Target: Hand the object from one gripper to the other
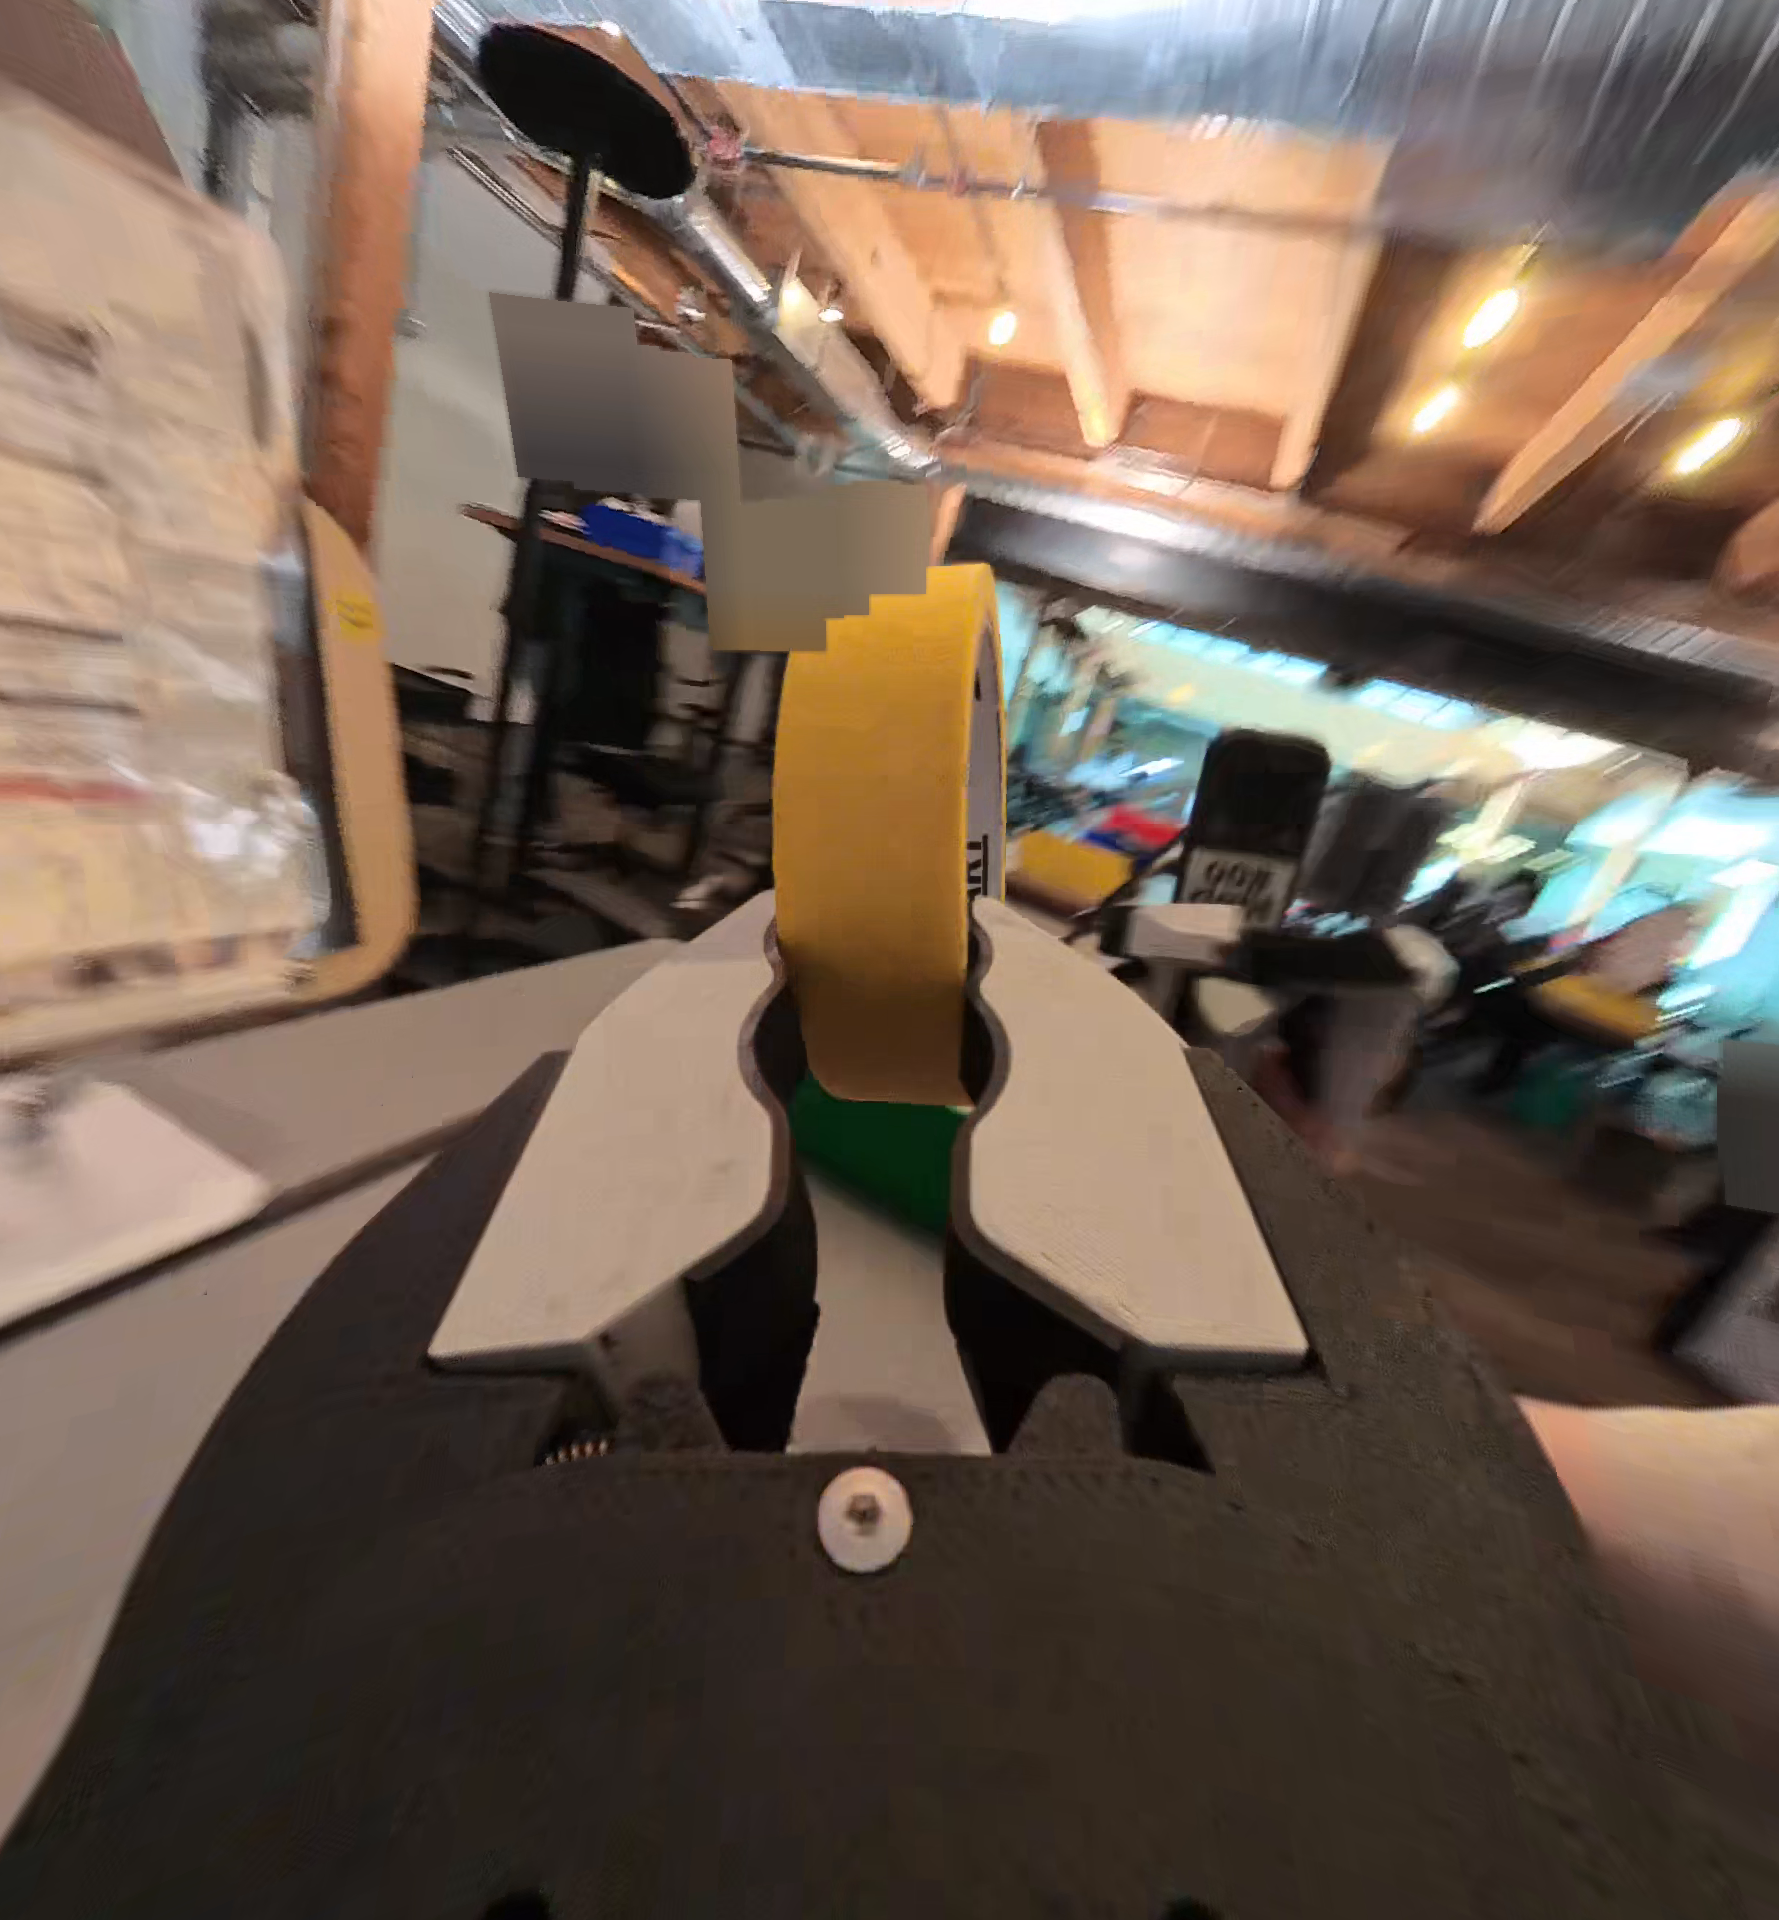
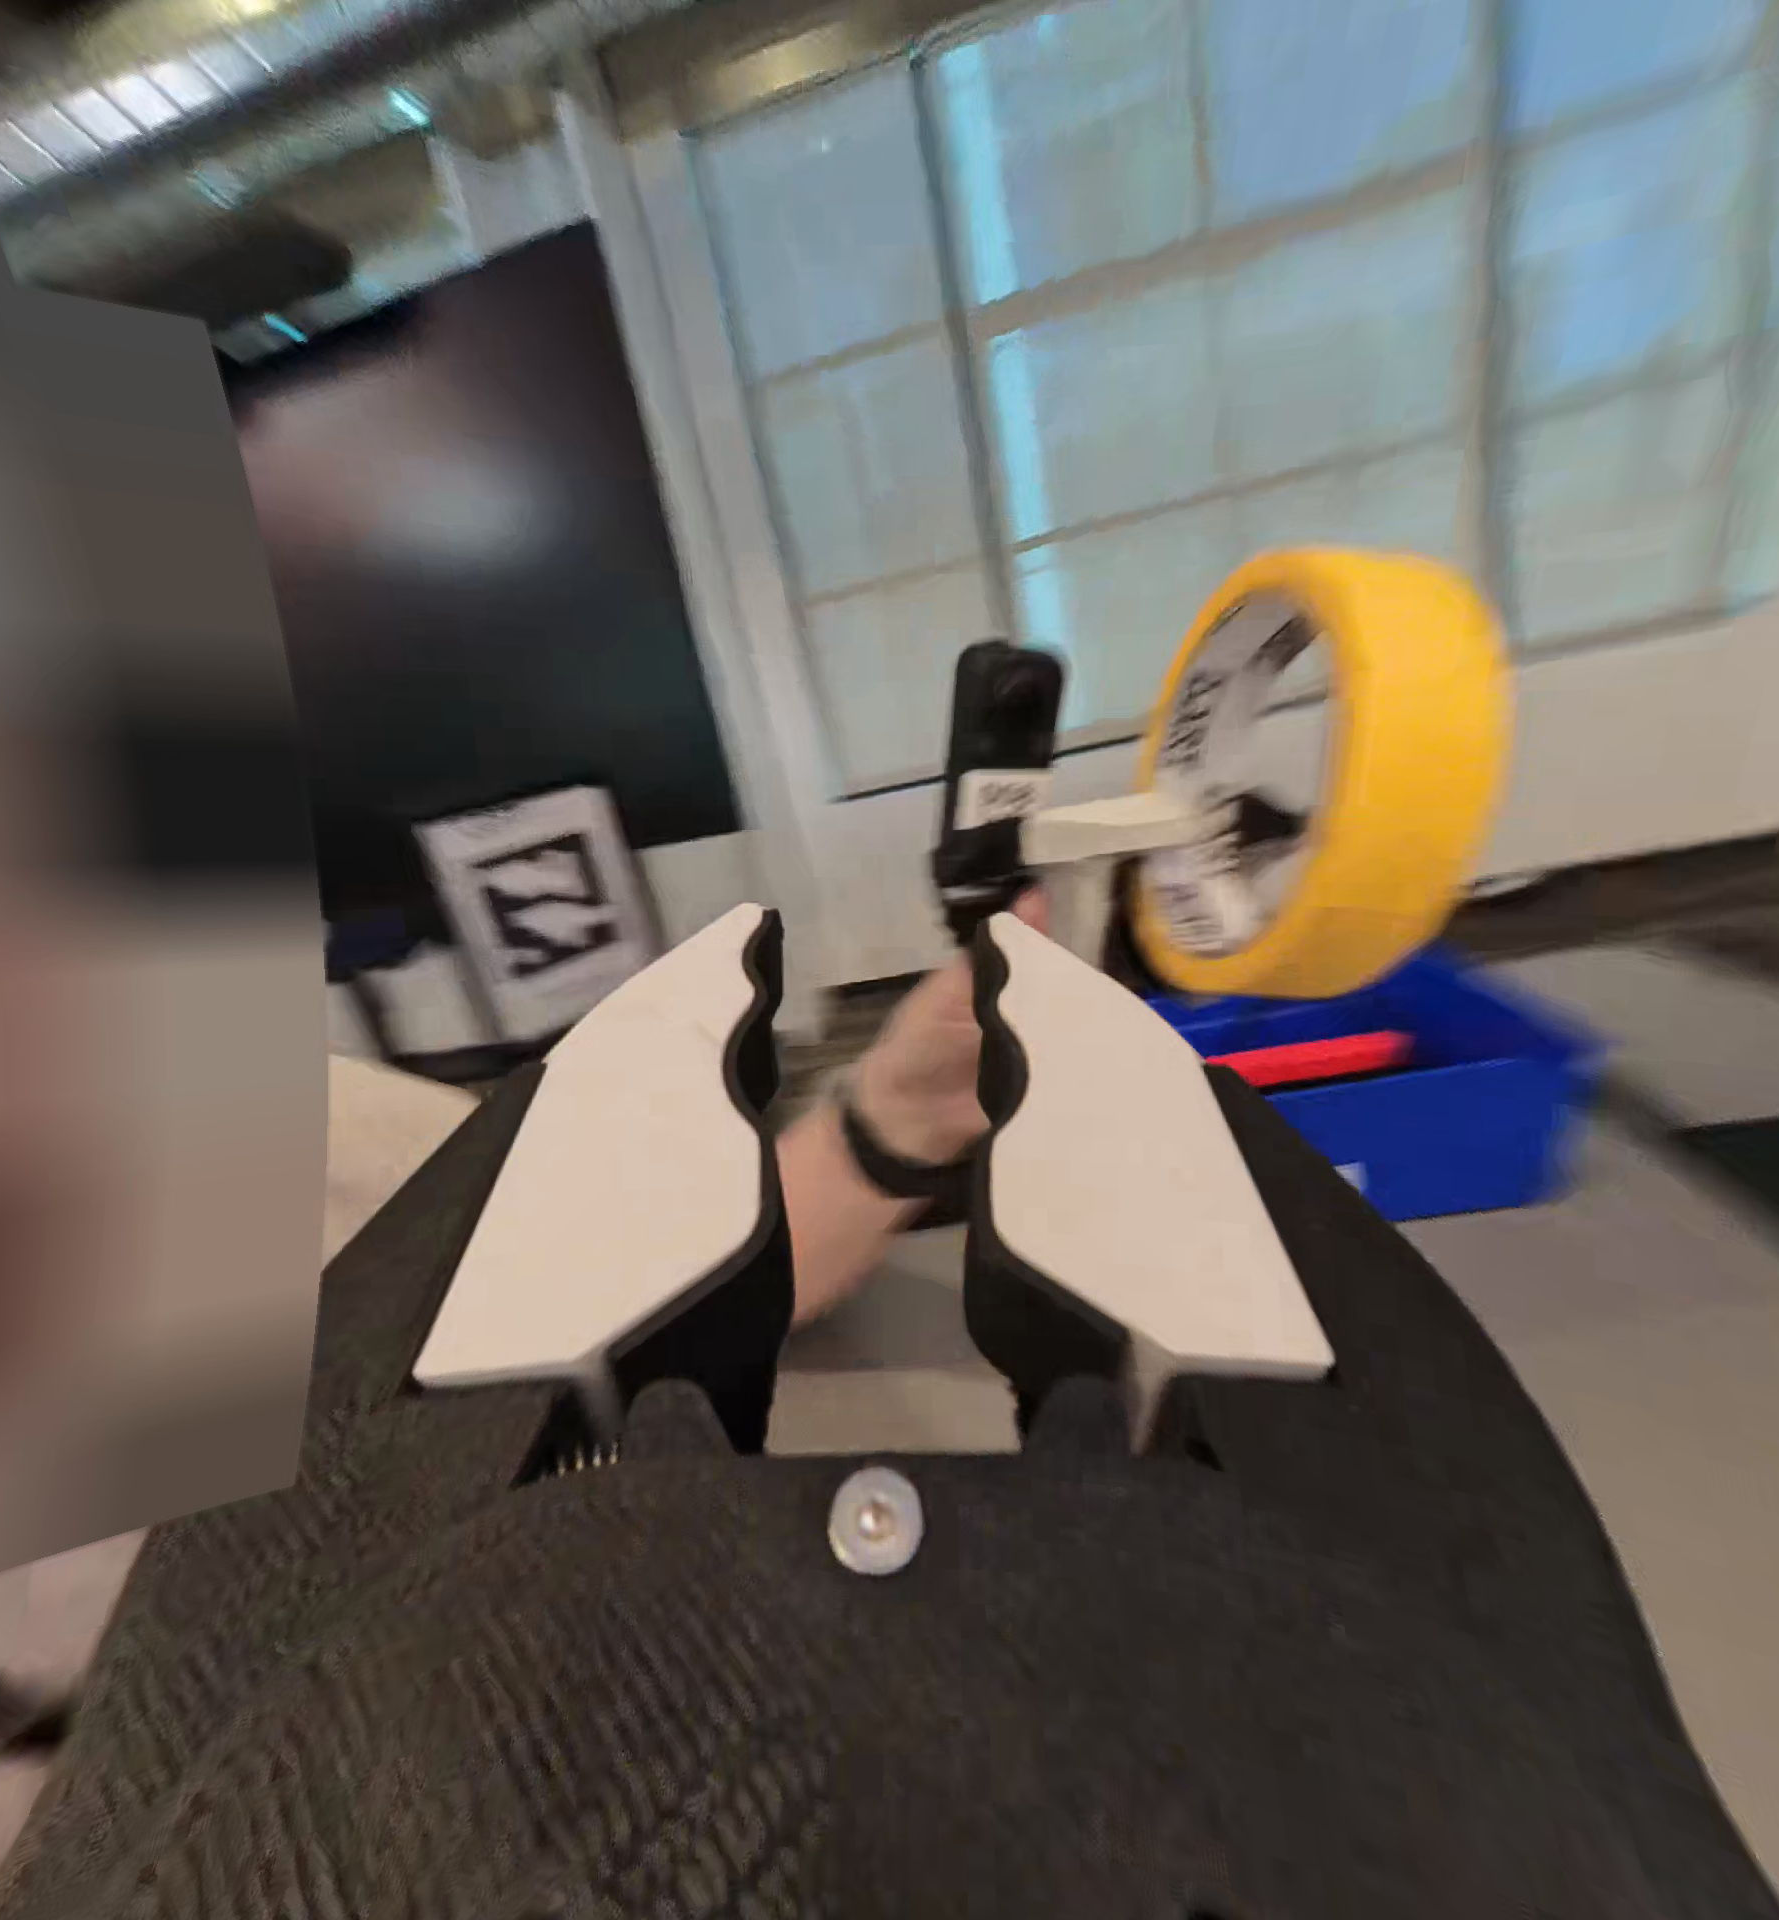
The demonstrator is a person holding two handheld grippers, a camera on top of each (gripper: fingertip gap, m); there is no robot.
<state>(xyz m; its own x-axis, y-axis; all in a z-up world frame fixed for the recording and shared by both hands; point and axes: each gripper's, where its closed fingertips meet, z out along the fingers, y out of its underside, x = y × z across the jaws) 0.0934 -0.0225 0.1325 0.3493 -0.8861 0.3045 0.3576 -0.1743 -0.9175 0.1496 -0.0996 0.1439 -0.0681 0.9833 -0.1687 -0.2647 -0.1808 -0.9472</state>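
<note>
Left wrist view: left gripper [image 1: 874, 997] clamps a yellow tape roll [image 1: 880, 831], held upright on edge between the white fingers [image 1: 656, 1122], raised off the grey table [image 1: 85, 1507]. Something green [image 1: 885, 1153] shows below the roll.

Right wrist view: right gripper [image 2: 877, 997] is parted, nothing between its fingers. Tape roll [image 2: 1384, 769] sits up and right of it, apart, on the other gripper's fingers [image 2: 1113, 821]. A hand [image 2: 916, 1070] holds that gripper. Blue bin [image 2: 1436, 1122] below the roll.
</note>
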